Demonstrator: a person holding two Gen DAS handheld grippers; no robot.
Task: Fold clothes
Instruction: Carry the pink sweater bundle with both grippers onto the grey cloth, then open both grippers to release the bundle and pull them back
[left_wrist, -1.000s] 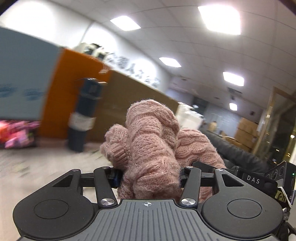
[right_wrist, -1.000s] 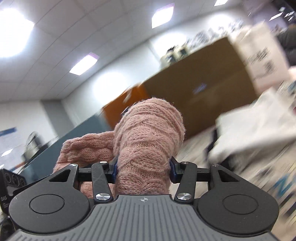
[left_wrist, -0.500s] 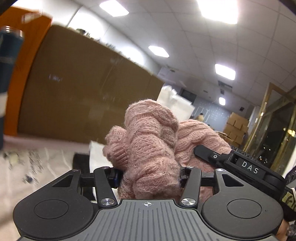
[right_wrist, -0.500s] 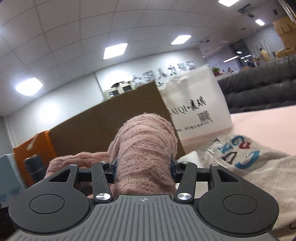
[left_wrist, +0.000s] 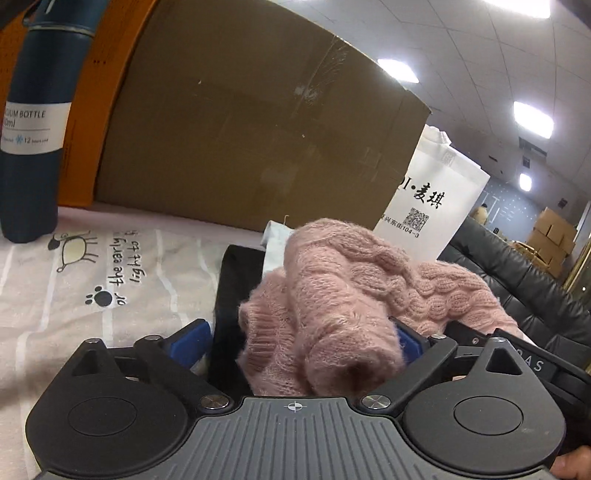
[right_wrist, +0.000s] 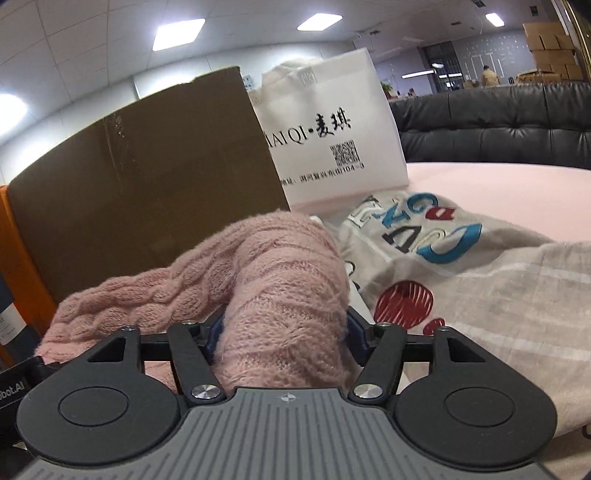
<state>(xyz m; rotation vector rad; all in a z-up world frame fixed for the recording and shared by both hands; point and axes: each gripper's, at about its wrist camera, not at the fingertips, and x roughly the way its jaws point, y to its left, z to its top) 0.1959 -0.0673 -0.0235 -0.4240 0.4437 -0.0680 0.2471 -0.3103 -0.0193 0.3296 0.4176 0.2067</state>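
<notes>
the pink knit sweater (left_wrist: 343, 295) lies bunched low over the printed cloth (left_wrist: 110, 280) on the table, between both tongs. the left gripper (left_wrist: 295, 343) is opening, its left pad clear of the wool. the right gripper (right_wrist: 282, 328) is opening too, the knit filling its gap. behind stand a cardboard box (left_wrist: 258, 122), a white bag (right_wrist: 328, 133) and a dark bottle (left_wrist: 35, 122).
</notes>
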